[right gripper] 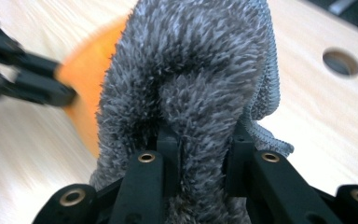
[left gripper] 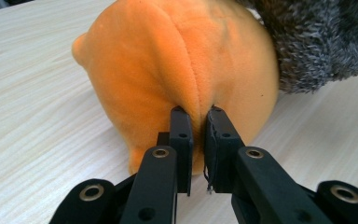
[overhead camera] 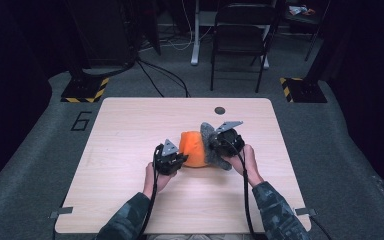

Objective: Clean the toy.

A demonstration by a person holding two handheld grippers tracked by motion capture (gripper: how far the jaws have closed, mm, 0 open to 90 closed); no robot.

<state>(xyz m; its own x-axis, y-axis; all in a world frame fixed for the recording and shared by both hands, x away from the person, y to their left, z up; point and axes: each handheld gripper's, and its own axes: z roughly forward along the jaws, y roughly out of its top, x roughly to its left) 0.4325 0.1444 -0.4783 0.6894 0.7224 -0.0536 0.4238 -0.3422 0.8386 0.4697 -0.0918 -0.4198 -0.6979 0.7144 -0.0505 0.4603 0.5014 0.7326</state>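
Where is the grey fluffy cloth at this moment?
In the high view the grey fluffy cloth lies near the table's middle, against the right side of the orange plush, held in the right gripper.

A light wooden table [overhead camera: 130,125] with a round hole [overhead camera: 220,110] near its far edge is set on grey carpet [overhead camera: 330,135] marked "6" [overhead camera: 81,120], with a black folding chair [overhead camera: 242,35], yellow-and-black striped stand bases [overhead camera: 85,90] and cables [overhead camera: 165,75] seen beyond in a dim room.

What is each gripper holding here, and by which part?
The left gripper pinches a fold along the seam of the orange plush. The right gripper clamps a bunched fold of the grey fuzzy cloth.
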